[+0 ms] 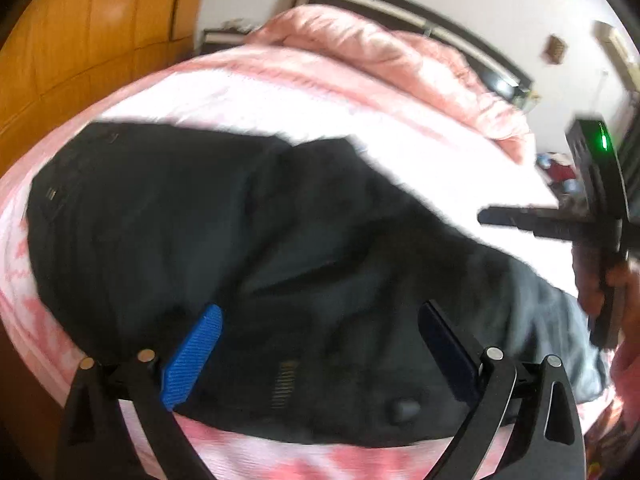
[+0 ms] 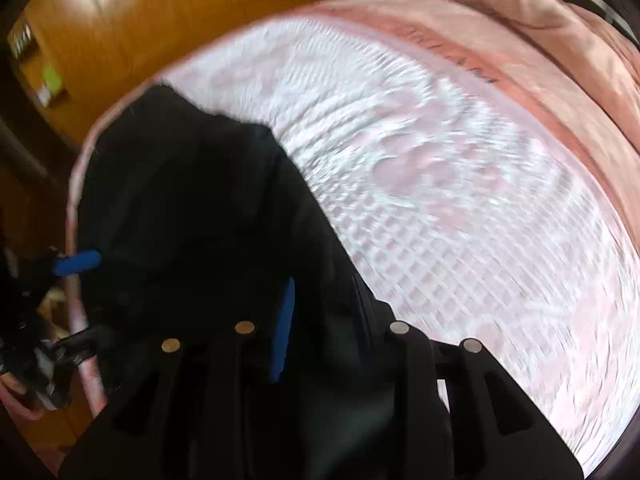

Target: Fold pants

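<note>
Dark pants (image 1: 248, 248) lie spread across the pink and white bed cover (image 1: 280, 92), waistband with button near my left gripper. My left gripper (image 1: 320, 320) is open just above the waist area, blue pads wide apart, nothing between them. My right gripper shows at the right edge of the left wrist view (image 1: 592, 232), held above the pants' far end. In the right wrist view the pants (image 2: 192, 208) drape over and between the fingers of my right gripper (image 2: 320, 312); one blue pad (image 2: 285, 328) shows, the other is hidden by fabric. My left gripper also shows in the right wrist view (image 2: 76, 262).
A rumpled pink quilt (image 1: 400, 56) lies at the head of the bed by a dark headboard (image 1: 400, 8). A wooden wardrobe (image 1: 92, 40) stands to the left. The bed cover (image 2: 460, 200) stretches out right of the pants.
</note>
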